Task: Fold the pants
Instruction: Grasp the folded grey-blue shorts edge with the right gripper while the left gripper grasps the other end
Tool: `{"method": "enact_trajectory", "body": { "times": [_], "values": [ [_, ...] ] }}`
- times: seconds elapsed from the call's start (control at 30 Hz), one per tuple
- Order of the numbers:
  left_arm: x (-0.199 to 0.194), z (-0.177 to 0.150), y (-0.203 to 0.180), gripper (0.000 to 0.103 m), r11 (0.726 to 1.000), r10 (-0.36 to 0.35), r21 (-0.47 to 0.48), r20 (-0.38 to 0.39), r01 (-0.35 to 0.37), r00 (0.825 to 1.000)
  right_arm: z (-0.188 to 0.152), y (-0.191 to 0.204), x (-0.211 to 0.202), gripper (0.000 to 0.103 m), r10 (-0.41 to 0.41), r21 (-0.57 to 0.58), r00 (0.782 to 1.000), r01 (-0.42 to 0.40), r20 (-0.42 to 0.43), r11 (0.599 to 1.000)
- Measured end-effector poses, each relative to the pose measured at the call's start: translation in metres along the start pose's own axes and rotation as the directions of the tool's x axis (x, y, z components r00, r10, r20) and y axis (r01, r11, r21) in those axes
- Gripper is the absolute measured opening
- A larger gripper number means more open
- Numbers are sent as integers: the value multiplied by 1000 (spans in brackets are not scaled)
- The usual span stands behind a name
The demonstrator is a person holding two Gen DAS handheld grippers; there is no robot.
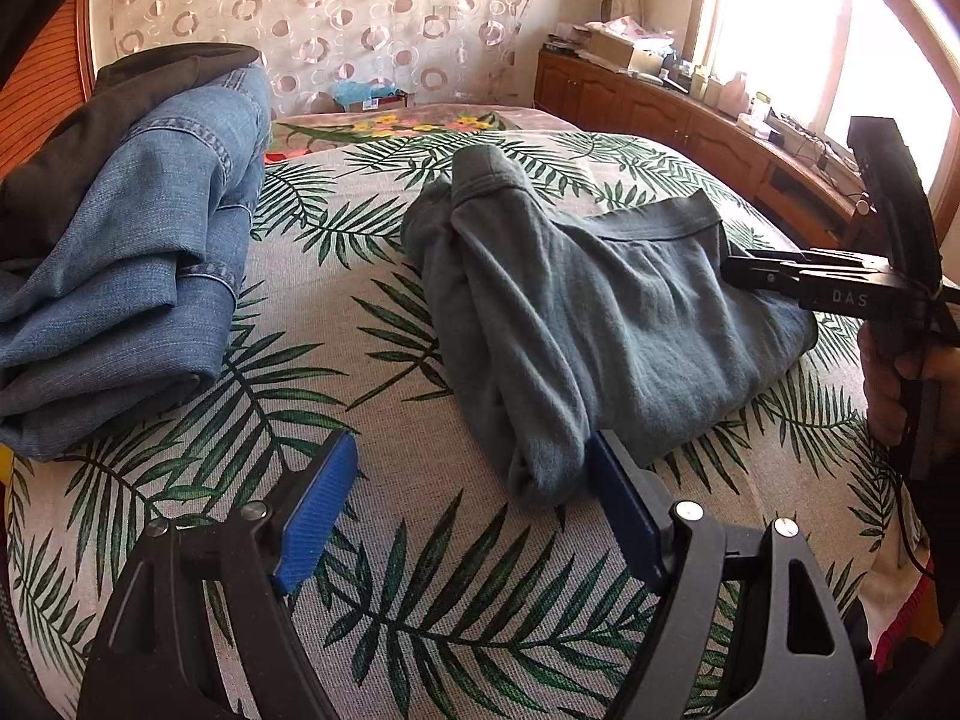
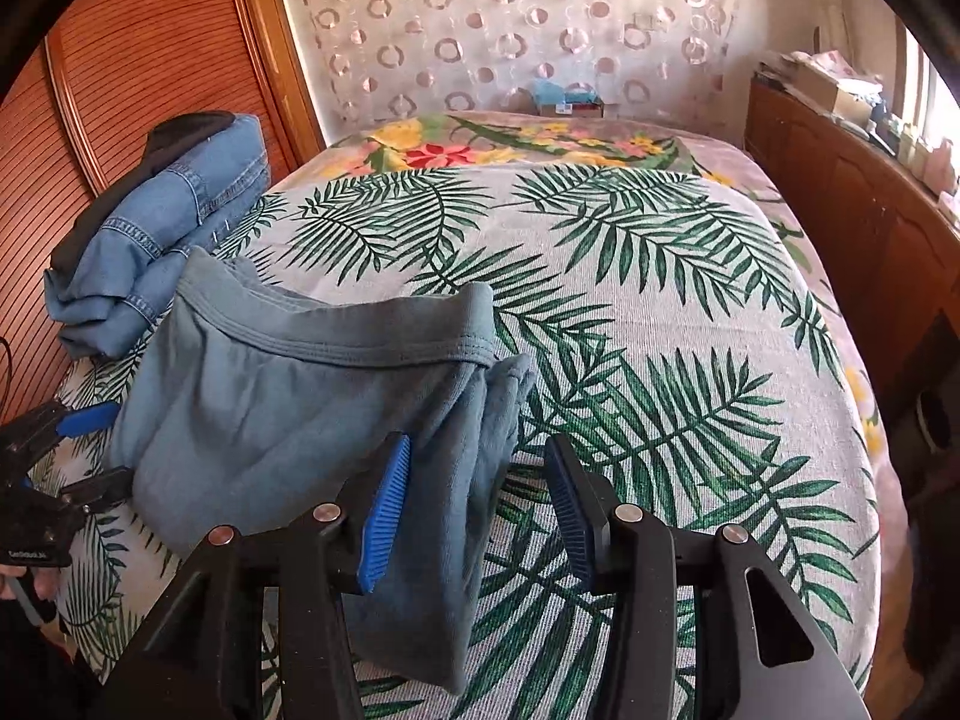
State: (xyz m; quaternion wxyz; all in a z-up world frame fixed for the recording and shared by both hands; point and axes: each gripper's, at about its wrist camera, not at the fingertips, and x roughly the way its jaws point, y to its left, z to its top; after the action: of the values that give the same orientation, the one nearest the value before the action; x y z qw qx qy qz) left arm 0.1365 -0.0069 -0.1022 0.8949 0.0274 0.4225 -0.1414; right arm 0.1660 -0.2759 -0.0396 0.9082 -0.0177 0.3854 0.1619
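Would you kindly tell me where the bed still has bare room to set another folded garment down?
The leaf-print cover lies bare right of the grey-green pants, up to the floral blanket. A narrower strip runs between pants and jeans stack. The left edge by the jeans is crowded.

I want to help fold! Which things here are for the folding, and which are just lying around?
For the folding: grey-blue pants, left gripper, right gripper.

Just lying around: jeans pile, dark garment, leafy bedspread, cabinet clutter.
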Motion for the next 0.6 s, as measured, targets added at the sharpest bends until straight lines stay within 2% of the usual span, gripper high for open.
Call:
{"method": "enact_trajectory", "body": {
  "times": [0.13,0.33,0.6],
  "values": [
    [-6,9,-3,79,1000,-8,16,18,7,1000,0,1,-2,48,-3,-4,1000,3,2,1000],
    [-10,40,-7,79,999,-22,27,62,21,998,-2,-5,-3,48,14,8,1000,-14,7,1000],
    [26,69,-1,79,1000,-19,16,17,18,1000,-3,-9,-4,48,28,21,1000,-28,11,999]
  ]
}}
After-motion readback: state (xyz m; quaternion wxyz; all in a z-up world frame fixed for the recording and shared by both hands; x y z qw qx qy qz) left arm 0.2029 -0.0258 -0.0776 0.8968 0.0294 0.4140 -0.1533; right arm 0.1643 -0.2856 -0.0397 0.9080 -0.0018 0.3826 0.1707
